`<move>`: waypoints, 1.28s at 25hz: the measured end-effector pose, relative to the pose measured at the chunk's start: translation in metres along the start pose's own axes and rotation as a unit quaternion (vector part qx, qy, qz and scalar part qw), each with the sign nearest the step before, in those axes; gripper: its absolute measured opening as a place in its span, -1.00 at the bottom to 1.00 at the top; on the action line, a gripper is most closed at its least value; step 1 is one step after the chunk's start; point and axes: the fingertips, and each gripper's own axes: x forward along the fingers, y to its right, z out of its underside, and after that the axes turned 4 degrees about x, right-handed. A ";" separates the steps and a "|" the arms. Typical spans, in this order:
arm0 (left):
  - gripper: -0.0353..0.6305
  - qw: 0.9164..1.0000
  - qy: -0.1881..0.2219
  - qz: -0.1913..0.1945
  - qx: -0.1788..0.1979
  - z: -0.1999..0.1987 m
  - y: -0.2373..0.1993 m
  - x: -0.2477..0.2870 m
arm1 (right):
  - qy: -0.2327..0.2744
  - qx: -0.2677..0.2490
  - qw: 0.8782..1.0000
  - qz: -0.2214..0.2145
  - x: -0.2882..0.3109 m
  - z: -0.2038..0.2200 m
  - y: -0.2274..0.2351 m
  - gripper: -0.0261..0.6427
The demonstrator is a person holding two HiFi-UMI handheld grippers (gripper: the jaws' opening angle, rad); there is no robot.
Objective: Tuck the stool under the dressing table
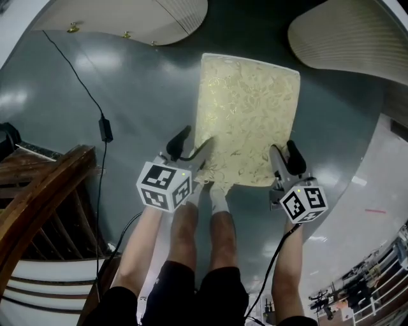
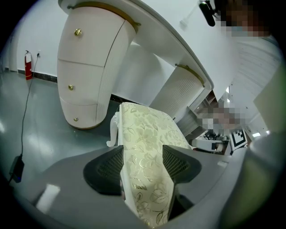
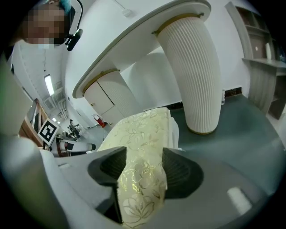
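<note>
The stool (image 1: 248,121), with a cream and gold floral cushion, stands on the grey floor in front of me. Its far edge lies between the dressing table's two pedestals, the drawer pedestal (image 1: 146,19) and the ribbed pedestal (image 1: 350,38). My left gripper (image 1: 191,143) straddles the stool's near left corner, my right gripper (image 1: 285,153) the near right corner. In the left gripper view the cushion (image 2: 147,147) fills the gap between the open jaws, with the drawer pedestal (image 2: 89,67) beyond. The right gripper view shows the cushion (image 3: 143,147) likewise between open jaws, beside the ribbed pedestal (image 3: 196,76).
A dark wooden chair back (image 1: 44,191) stands close at the left. A black cable with an adapter (image 1: 105,127) runs across the floor on that side. The person's legs (image 1: 204,235) stand just behind the stool. A red fire extinguisher (image 2: 28,65) hangs on the far wall.
</note>
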 end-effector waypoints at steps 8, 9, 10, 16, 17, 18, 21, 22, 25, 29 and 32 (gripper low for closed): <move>0.26 1.000 -0.001 0.013 -0.025 0.010 -0.003 0.012 | -0.003 0.022 1.000 -0.001 0.007 0.005 0.017 -0.13; 0.31 1.000 -0.001 0.013 -0.027 0.012 -0.003 0.013 | -0.006 0.024 1.000 -0.005 0.008 0.006 0.018 -0.09; 0.34 1.000 -0.001 0.014 -0.028 0.013 -0.004 0.014 | -0.010 0.026 1.000 -0.009 0.010 0.008 0.017 -0.05; 0.38 0.999 0.000 0.020 -0.041 0.018 -0.006 0.023 | -0.014 0.049 0.998 -0.024 0.018 0.015 0.021 0.08; 0.38 0.999 0.001 0.021 -0.041 0.018 -0.006 0.024 | -0.013 0.053 0.998 -0.025 0.018 0.016 0.023 0.11; 0.38 0.999 0.001 0.022 -0.042 0.018 -0.006 0.024 | -0.012 0.057 0.998 -0.027 0.018 0.016 0.023 0.12; 0.40 0.999 0.002 0.027 -0.047 0.019 -0.007 0.026 | -0.012 0.066 0.997 -0.034 0.019 0.017 0.024 0.16; 0.40 0.998 0.003 0.030 -0.050 0.020 -0.007 0.027 | -0.012 0.069 0.997 -0.039 0.020 0.017 0.024 0.16; 0.39 0.998 0.001 0.034 -0.049 0.022 -0.004 0.032 | -0.013 0.077 0.995 -0.058 0.024 0.017 0.021 0.16; 0.35 0.998 0.002 0.039 -0.041 0.024 0.001 0.038 | -0.011 0.077 0.995 -0.066 0.028 0.017 0.019 0.16; 0.36 0.998 0.007 0.041 -0.047 0.024 0.001 0.039 | -0.011 0.080 0.994 -0.072 0.029 0.017 0.019 0.16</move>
